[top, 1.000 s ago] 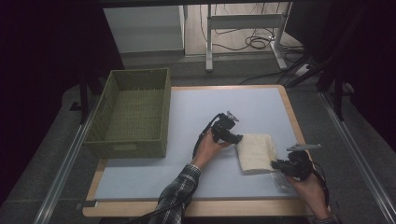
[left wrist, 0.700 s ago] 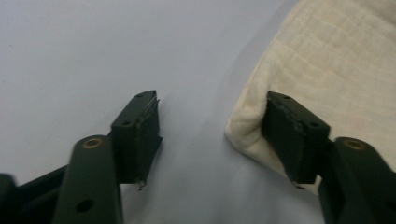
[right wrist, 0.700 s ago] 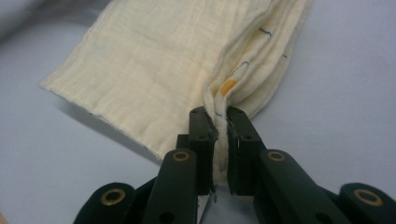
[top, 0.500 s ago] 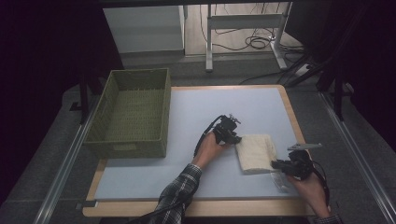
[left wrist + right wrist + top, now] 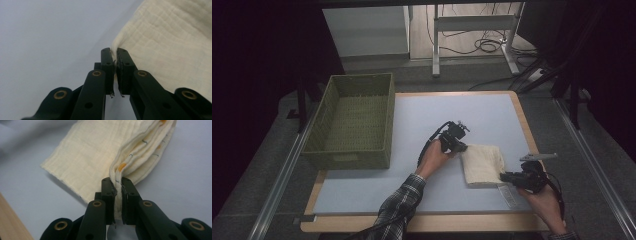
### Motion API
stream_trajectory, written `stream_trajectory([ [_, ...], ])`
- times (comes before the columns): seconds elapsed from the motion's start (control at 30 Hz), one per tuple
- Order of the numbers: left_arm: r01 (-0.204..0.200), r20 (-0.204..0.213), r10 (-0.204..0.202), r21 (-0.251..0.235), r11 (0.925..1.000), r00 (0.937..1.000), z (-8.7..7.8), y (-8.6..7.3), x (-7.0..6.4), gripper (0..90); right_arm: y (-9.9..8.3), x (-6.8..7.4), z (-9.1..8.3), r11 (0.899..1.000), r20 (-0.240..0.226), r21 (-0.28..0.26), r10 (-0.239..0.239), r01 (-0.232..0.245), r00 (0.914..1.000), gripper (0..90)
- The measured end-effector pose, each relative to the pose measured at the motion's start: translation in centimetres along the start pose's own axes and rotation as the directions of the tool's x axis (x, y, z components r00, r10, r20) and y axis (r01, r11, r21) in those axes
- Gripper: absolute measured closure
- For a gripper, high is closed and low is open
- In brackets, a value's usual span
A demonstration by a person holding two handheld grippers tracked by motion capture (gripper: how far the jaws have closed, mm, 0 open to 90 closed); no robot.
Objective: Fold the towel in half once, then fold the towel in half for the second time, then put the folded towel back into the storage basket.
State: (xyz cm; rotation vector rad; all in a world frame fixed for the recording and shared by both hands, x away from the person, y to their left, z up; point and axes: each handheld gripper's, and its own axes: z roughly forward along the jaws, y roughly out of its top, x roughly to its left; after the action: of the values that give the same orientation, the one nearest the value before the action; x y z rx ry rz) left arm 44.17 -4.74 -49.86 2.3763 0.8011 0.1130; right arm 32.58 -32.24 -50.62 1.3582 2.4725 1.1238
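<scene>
1. A folded cream cloth (image 5: 482,165) is seen lying on the pale blue surface of the desk (image 5: 412,125), right of centre and toward the near edge.
2. The left gripper (image 5: 456,141) is placed at the cloth's far left corner. In the left gripper view its fingers (image 5: 107,62) are drawn together, and the corner of the cloth (image 5: 170,42) is pinched between them.
3. The right gripper (image 5: 506,177) is placed at the cloth's near right corner. In the right gripper view its fingers (image 5: 128,192) are clamped on one folded layer of the cloth (image 5: 95,160); further layers with orange and dark markings are seen fanned open just beside them.
4. Most of the cloth is seen resting flat on the desk between the two grippers.
5. A green woven basket (image 5: 352,120) is located on the left side of the desk, well apart from the cloth.
6. A small pale label (image 5: 508,196) is noted on the desk, just near of the right gripper.
7. A plaid sleeve (image 5: 399,207) is visible on the left forearm.
</scene>
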Motion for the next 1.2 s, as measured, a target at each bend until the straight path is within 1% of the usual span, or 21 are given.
stream_trajectory([
  [0.07, -0.003, -0.011, 0.003, -0.001, 1.0000, 0.9999, -0.6, 0.0, 0.1, 85.2, 0.1, 0.1, 0.1, 1.000, -0.024, -0.009, 0.008, -0.008, 0.9997, 82.3],
  [0.17, -0.008, -0.023, 0.008, 0.003, 1.0000, 0.9997, -1.6, -0.2, 0.3, 85.2, 0.4, 0.5, 0.3, 1.000, -0.047, -0.013, 0.002, -0.003, 0.9989, 82.2],
  [0.27, -0.010, -0.032, 0.011, 0.015, 0.9998, 0.9994, -2.4, -0.4, 0.5, 85.0, 0.9, 1.0, 0.4, 1.000, -0.061, -0.020, -0.006, 0.005, 0.9981, 82.3],
  [0.33, -0.006, -0.038, 0.007, 0.025, 0.9997, 0.9992, -3.0, -0.5, 0.7, 84.8, 1.3, 1.3, 0.5, 1.000, -0.072, -0.026, -0.012, 0.010, 0.9973, 82.2],
  [0.37, 0.010, -0.038, -0.009, 0.017, 0.9998, 0.9993, -3.2, -0.6, 0.8, 84.8, 1.5, 1.5, 0.6, 1.000, -0.078, -0.027, -0.013, 0.011, 0.9969, 82.2],
  [0.43, 0.010, -0.047, -0.009, 0.024, 0.9997, 0.9989, -3.9, -0.8, 1.1, 84.7, 1.9, 1.9, 0.8, 0.999, -0.080, -0.026, -0.026, 0.024, 0.9965, 82.1],
  [0.5, 0.024, -0.053, -0.023, 0.017, 0.9996, 0.9983, -4.5, -1.0, 1.4, 84.6, 2.3, 2.4, 1.0, 0.999, -0.085, -0.032, -0.041, 0.038, 0.9955, 82.1],
  [0.63, 0.021, -0.070, -0.019, 0.036, 0.9991, 0.9974, -5.6, -1.4, 1.9, 84.5, 3.2, 3.3, 1.4, 0.998, -0.099, -0.039, -0.057, 0.054, 0.9934, 82.1],
  [0.73, 0.038, -0.074, -0.036, 0.026, 0.9990, 0.9966, -6.5, -1.8, 2.3, 84.4, 3.7, 3.9, 1.8, 0.997, -0.112, -0.040, -0.066, 0.061, 0.9916, 82.0],
  [0.8, 0.039, -0.079, -0.037, 0.024, 0.9989, 0.9962, -7.0, -2.0, 2.5, 84.4, 4.0, 4.2, 2.1, 0.997, -0.120, -0.041, -0.072, 0.067, 0.9902, 82.0],
  [0.9, 0.037, -0.086, -0.034, 0.037, 0.9986, 0.9957, -7.7, -2.2, 2.8, 84.4, 4.4, 4.5, 2.3, 0.997, -0.130, -0.047, -0.070, 0.065, 0.9890, 82.0],
  [1.0, 0.044, -0.086, -0.040, 0.047, 0.9979, 0.9955, -8.4, -2.3, 3.2, 84.2, 4.8, 4.8, 2.6, 0.997, -0.141, -0.043, -0.072, 0.066, 0.9875, 81.9],
  [1.17, 0.057, -0.092, -0.053, 0.043, 0.9974, 0.9943, -9.7, -2.6, 3.7, 84.0, 5.5, 5.3, 3.0, 0.996, -0.161, -0.049, -0.076, 0.069, 0.9839, 81.9],
  [1.2, 0.055, -0.096, -0.050, 0.047, 0.9974, 0.9941, -10.0, -2.7, 3.8, 83.9, 5.7, 5.4, 3.1, 0.996, -0.165, -0.051, -0.078, 0.070, 0.9832, 81.9],
])
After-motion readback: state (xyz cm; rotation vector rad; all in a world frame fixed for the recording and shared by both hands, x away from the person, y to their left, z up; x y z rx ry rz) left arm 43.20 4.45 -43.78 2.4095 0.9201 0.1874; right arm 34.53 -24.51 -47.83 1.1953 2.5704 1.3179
